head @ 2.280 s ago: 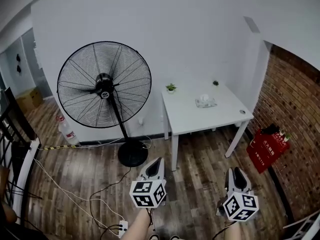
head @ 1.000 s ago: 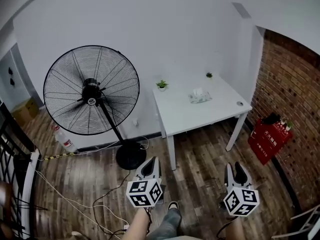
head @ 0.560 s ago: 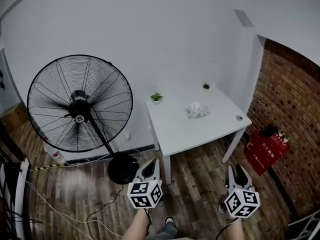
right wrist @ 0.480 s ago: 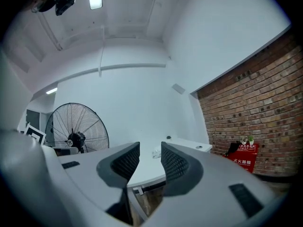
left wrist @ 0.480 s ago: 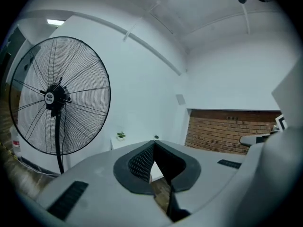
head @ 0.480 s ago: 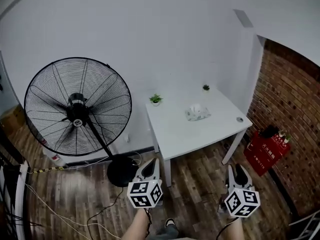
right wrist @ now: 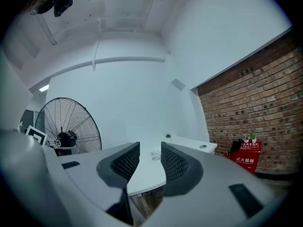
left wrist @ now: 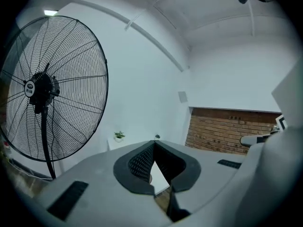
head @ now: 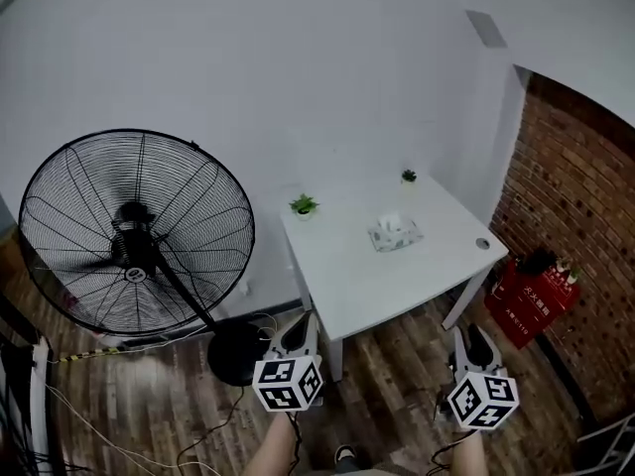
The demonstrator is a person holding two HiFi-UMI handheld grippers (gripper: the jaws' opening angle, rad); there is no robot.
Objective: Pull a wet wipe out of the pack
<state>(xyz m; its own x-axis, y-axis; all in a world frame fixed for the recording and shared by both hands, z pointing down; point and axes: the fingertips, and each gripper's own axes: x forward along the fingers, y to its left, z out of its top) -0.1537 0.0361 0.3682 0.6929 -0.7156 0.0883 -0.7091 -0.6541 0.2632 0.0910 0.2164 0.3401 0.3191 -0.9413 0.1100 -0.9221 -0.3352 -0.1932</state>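
Observation:
The wet wipe pack lies on the white table, a white wipe sticking up from its top. In the right gripper view the pack shows small and far, in the gap between the jaws. Both grippers hang low over the wood floor, well short of the table. My left gripper is shut, its tips touching with nothing between them. My right gripper is open by a narrow gap and holds nothing.
A large black standing fan stands left of the table. Two small potted plants sit at the table's back edge and a small round object near its right corner. A red box stands against the brick wall.
The view has drawn nearer to the table, which looks larger; the fan has slid left in the frame. Both grippers stay low in the same pose.

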